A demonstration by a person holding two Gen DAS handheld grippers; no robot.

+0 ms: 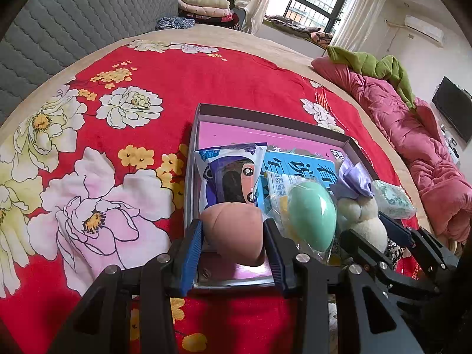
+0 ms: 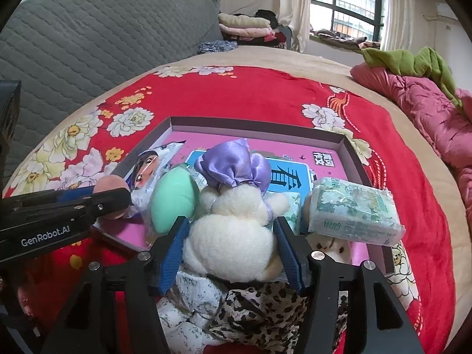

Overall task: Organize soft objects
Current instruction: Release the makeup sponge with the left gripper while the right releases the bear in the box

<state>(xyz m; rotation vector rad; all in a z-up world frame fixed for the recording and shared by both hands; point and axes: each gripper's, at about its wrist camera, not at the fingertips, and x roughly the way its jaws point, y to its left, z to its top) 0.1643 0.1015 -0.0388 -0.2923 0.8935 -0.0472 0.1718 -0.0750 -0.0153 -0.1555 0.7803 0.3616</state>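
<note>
- Our left gripper [image 1: 234, 231] has its jaws clamped on the peach sponge [image 1: 233, 233], over the near edge of the tray [image 1: 265, 115].
- Our right gripper [image 2: 231, 236] stands with jaws apart; the cream plush doll [image 2: 233, 244] lies between them, unpressed.
- The green sponge [image 2: 174, 199] lies just left of the right jaws.

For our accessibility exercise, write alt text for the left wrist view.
The left hand-held gripper grips a soft peach egg-shaped sponge over a shallow grey cardboard box of soft things on a red floral blanket.
</note>
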